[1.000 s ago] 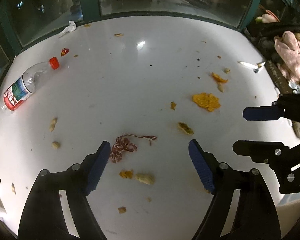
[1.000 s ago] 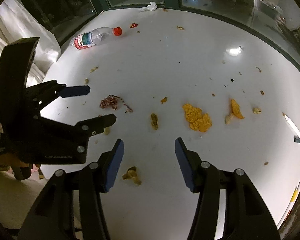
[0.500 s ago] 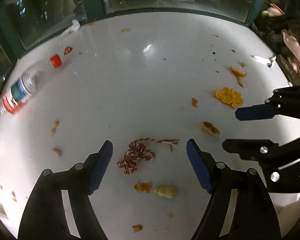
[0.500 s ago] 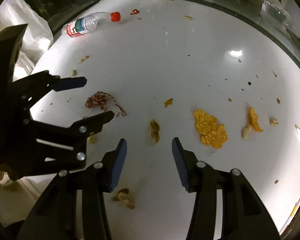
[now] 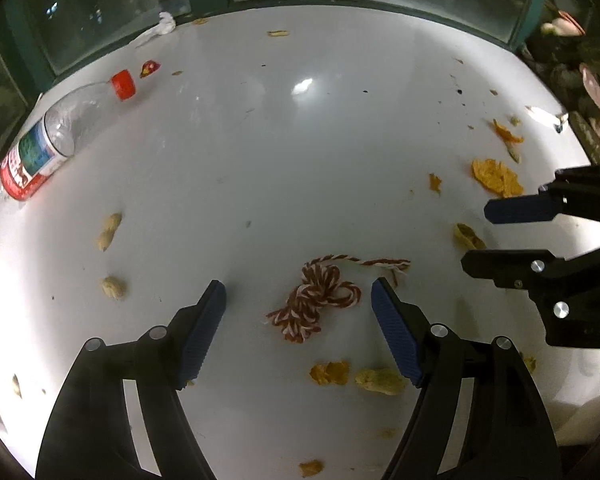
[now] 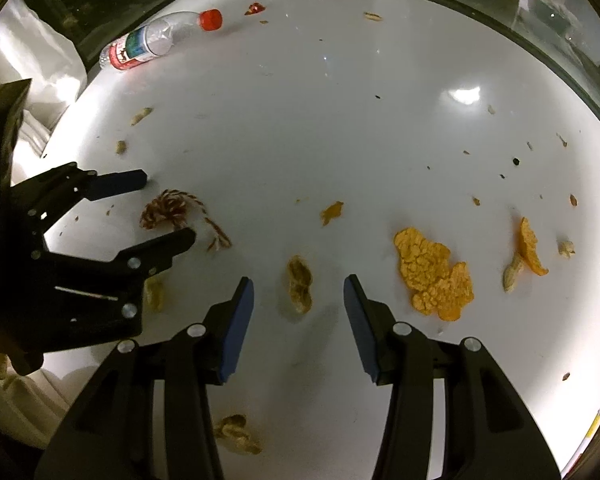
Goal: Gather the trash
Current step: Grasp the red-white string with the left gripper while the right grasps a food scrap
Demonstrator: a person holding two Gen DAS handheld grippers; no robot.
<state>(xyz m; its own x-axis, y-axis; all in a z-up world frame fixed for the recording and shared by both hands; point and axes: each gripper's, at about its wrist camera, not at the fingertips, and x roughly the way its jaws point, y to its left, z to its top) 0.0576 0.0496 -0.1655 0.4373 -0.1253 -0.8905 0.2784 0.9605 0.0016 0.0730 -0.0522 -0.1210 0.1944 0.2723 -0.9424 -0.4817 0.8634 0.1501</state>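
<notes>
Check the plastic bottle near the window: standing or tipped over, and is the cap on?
Tipped over. The plastic bottle lies on its side on the white table, its label facing up, with the red cap still screwed on.

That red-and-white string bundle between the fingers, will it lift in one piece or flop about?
The string bundle looks soft and loosely coiled, so it will probably sag. Its loose tail will likely dangle. It seems light, so the open left hand-held gripper should lift it easily.

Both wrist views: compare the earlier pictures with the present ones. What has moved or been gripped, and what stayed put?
Both grippers came down toward the table. The left gripper now straddles the red-and-white string; the right gripper straddles a peanut shell. Nothing is gripped. The bottle and orange peel lie unmoved.
</notes>
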